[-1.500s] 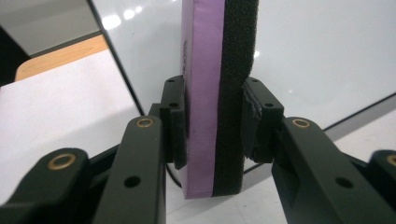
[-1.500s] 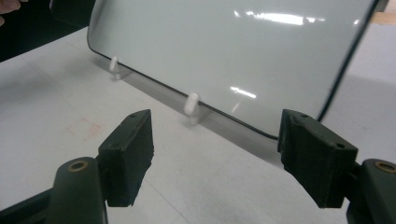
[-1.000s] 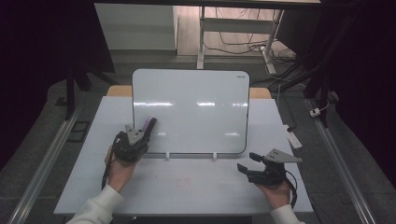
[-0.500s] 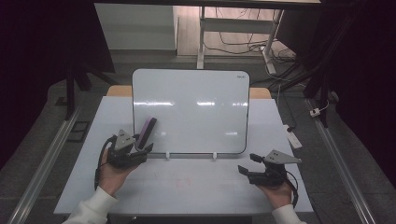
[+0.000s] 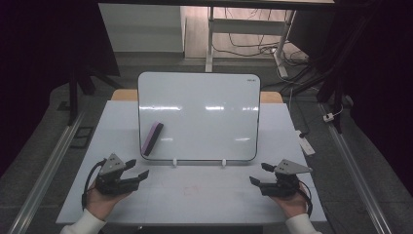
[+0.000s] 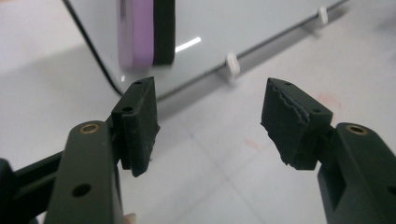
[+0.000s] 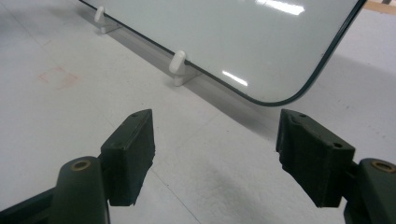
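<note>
On whiteboard (image 5: 204, 112), eraser (image 5: 152, 138) lies tilted.

The left tongs (image 5: 135, 171) sit in the left hand (image 5: 100, 202), low and nearly level, tips aimed forward and a little toward the right tongs. Their jaws stand apart with nothing between them, after just opening. The grey plate rides on top and the cable loops round the outer side of the hand. The right tongs (image 5: 259, 174) lie in the right hand (image 5: 291, 204), well apart from the left, tips turned inward toward them. Their jaws also gape empty, though they have just been closing a little. White sleeves show at both wrists.
</note>
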`<control>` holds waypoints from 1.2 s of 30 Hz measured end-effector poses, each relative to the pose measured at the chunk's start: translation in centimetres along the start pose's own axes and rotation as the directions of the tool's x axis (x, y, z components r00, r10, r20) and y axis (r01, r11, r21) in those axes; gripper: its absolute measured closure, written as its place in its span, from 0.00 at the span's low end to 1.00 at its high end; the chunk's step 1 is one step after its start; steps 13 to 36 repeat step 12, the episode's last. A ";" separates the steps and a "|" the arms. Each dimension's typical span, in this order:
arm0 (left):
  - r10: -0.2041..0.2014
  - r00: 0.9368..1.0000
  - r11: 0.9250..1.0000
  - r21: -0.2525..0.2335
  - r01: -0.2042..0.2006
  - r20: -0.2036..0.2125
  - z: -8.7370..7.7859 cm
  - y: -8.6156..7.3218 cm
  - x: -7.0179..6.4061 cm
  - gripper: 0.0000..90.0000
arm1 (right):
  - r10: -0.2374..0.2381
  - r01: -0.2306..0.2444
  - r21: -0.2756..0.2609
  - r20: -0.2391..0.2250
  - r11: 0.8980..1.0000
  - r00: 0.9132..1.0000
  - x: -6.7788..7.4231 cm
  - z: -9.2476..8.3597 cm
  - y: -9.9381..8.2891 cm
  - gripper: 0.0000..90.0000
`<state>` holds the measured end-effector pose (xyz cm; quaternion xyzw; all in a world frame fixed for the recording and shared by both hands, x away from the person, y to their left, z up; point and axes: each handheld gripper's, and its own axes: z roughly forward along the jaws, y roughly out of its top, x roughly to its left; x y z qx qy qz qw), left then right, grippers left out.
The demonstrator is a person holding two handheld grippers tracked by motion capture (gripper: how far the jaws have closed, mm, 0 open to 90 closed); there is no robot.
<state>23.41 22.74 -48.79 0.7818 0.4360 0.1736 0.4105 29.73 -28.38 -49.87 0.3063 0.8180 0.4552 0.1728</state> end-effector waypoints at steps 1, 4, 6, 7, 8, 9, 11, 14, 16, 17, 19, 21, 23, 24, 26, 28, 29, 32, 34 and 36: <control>-0.003 1.000 1.000 0.007 0.003 0.000 -0.1 -0.3 0.1 0.40 | -0.009 0.009 0.001 0.008 1.000 1.000 0.0 0.0 0.0 0.31; -0.007 1.000 1.000 0.009 0.007 -0.006 -0.5 -0.8 0.2 0.38 | -0.027 0.027 -0.006 0.022 1.000 0.999 0.1 -0.2 0.0 0.31; -0.011 1.000 1.000 0.006 0.011 -0.006 -0.7 -0.9 0.3 0.38 | -0.029 0.029 -0.010 0.025 1.000 0.999 0.0 -0.2 0.1 0.31; -0.012 1.000 1.000 0.006 0.012 -0.007 -0.7 -1.0 0.4 0.37 | -0.028 0.029 -0.012 0.023 1.000 0.999 0.0 -0.3 0.1 0.31; -0.012 1.000 1.000 0.005 0.012 -0.009 -0.7 -1.0 0.4 0.37 | -0.029 0.029 -0.014 0.022 0.999 0.999 0.0 -0.3 0.1 0.31; -0.012 1.000 1.000 0.007 0.012 -0.007 -0.6 -1.0 0.4 0.37 | -0.030 0.030 -0.016 0.021 0.999 0.999 0.0 -0.3 0.1 0.31; -0.009 1.000 1.000 0.012 0.009 -0.008 -0.6 -1.0 0.4 0.36 | -0.036 0.036 -0.016 0.022 0.999 0.999 0.1 -0.3 0.2 0.31; -0.008 1.000 1.000 0.013 0.008 -0.006 -0.5 -1.0 0.4 0.36 | -0.035 0.036 -0.018 0.021 0.999 0.999 0.1 -0.3 0.2 0.31; -0.008 1.000 1.000 0.013 0.008 -0.006 -0.5 -1.0 0.4 0.36 | -0.035 0.036 -0.018 0.021 0.999 0.999 0.1 -0.3 0.2 0.31; -0.008 1.000 1.000 0.013 0.008 -0.006 -0.5 -1.0 0.4 0.36 | -0.035 0.036 -0.018 0.021 0.999 0.999 0.1 -0.3 0.2 0.31; -0.008 1.000 1.000 0.013 0.008 -0.006 -0.5 -1.0 0.4 0.36 | -0.035 0.036 -0.018 0.021 0.999 0.999 0.1 -0.3 0.2 0.31; -0.008 1.000 1.000 0.013 0.008 -0.006 -0.5 -1.0 0.4 0.36 | -0.035 0.036 -0.018 0.021 0.999 0.999 0.1 -0.3 0.2 0.31; -0.008 1.000 1.000 0.013 0.008 -0.006 -0.5 -1.0 0.4 0.36 | -0.035 0.036 -0.018 0.021 0.999 0.999 0.1 -0.3 0.2 0.31; -0.008 1.000 1.000 0.013 0.008 -0.006 -0.5 -1.0 0.4 0.36 | -0.035 0.036 -0.018 0.021 0.999 0.999 0.1 -0.3 0.2 0.31; -0.008 1.000 1.000 0.013 0.008 -0.006 -0.5 -1.0 0.4 0.36 | -0.035 0.036 -0.018 0.021 0.999 0.999 0.1 -0.3 0.2 0.31; -0.008 1.000 1.000 0.013 0.008 -0.006 -0.5 -1.0 0.4 0.36 | -0.035 0.036 -0.018 0.021 0.999 0.999 0.1 -0.3 0.2 0.31; -0.008 1.000 1.000 0.013 0.008 -0.006 -0.5 -1.0 0.4 0.36 | -0.035 0.036 -0.018 0.021 0.999 0.999 0.1 -0.3 0.2 0.31; -0.008 1.000 1.000 0.013 0.008 -0.006 -0.5 -1.0 0.4 0.36 | -0.035 0.036 -0.018 0.021 0.999 0.999 0.1 -0.3 0.2 0.31; -0.008 1.000 1.000 0.013 0.008 -0.006 -0.5 -1.0 0.4 0.36 | -0.035 0.036 -0.018 0.021 0.999 0.999 0.1 -0.3 0.2 0.31; -0.008 1.000 1.000 0.013 0.008 -0.006 -0.5 -1.0 0.4 0.36 | -0.035 0.036 -0.018 0.021 0.999 0.999 0.1 -0.3 0.2 0.31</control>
